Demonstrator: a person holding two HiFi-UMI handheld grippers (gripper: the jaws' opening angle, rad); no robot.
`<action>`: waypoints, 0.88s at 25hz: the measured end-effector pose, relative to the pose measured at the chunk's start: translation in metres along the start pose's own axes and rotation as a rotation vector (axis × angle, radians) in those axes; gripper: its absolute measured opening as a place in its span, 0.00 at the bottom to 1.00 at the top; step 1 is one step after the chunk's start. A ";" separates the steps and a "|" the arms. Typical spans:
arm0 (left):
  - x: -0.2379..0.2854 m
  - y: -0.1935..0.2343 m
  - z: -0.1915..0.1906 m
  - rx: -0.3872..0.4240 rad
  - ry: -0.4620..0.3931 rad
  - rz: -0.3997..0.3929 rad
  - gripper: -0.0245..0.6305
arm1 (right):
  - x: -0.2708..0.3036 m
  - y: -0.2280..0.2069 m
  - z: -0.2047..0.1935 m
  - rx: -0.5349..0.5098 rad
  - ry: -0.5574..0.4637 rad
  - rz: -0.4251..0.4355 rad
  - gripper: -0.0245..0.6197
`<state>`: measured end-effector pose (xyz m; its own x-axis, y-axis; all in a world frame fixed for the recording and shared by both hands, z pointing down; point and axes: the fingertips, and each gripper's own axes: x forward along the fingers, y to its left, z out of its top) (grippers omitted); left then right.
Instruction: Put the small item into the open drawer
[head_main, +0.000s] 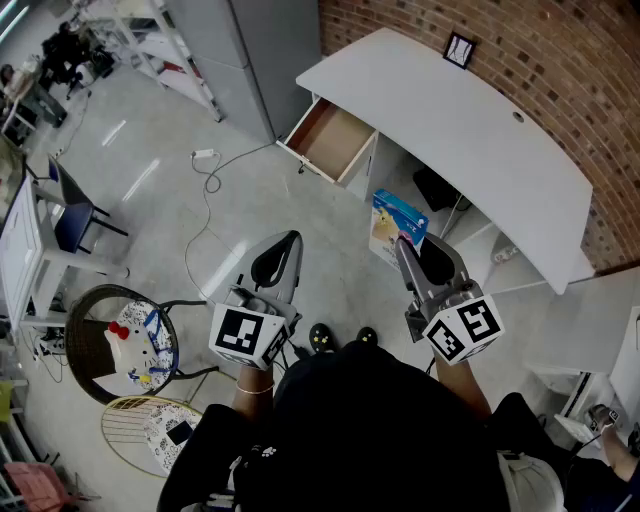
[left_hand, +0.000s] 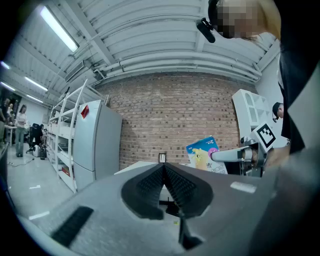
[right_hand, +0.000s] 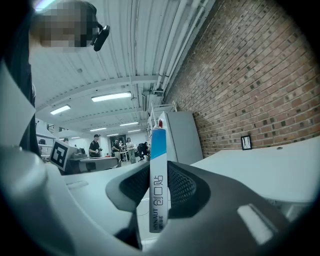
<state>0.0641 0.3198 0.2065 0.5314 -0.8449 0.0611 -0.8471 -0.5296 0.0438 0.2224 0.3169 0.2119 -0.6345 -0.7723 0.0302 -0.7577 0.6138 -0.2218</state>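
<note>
The jaws of the right gripper (right_hand: 159, 167) are seen closed on a small flat box (right_hand: 159, 192), which is clamped upright by its broad faces between the ribbed pads and is met edge-on in the right gripper view, with a blue band at its top and white below. In the head view the box is seen projecting past the jaw tips, its blue and yellow printed face turned outward. It is held over the floor (head_main: 260, 210) in front of the white counter (head_main: 470, 130), well apart from the drawer (head_main: 330, 140).

The jaws of the left gripper (left_hand: 163, 169) are pressed together, and nothing is held between them. Both grippers are held level, side by side, the left one a little behind.

The drawer is pulled out at the counter's left end, its brown inside exposed. A small picture frame (head_main: 459, 50) is stood at the back of the counter against the brick wall (head_main: 560, 70). A white cable (head_main: 208, 180) lies looped on the floor left of the drawer.
</note>
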 end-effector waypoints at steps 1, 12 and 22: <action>0.000 0.001 -0.002 0.006 0.003 0.000 0.03 | 0.000 0.000 0.000 -0.002 0.001 0.002 0.19; -0.007 0.009 -0.004 0.007 -0.005 -0.004 0.03 | 0.005 0.001 -0.002 0.023 -0.006 -0.032 0.19; -0.024 0.033 -0.013 -0.025 -0.010 -0.003 0.03 | 0.015 0.012 -0.007 0.021 0.005 -0.067 0.19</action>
<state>0.0231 0.3236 0.2192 0.5338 -0.8441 0.0509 -0.8450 -0.5302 0.0694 0.2022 0.3138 0.2167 -0.5833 -0.8107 0.0504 -0.7951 0.5571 -0.2399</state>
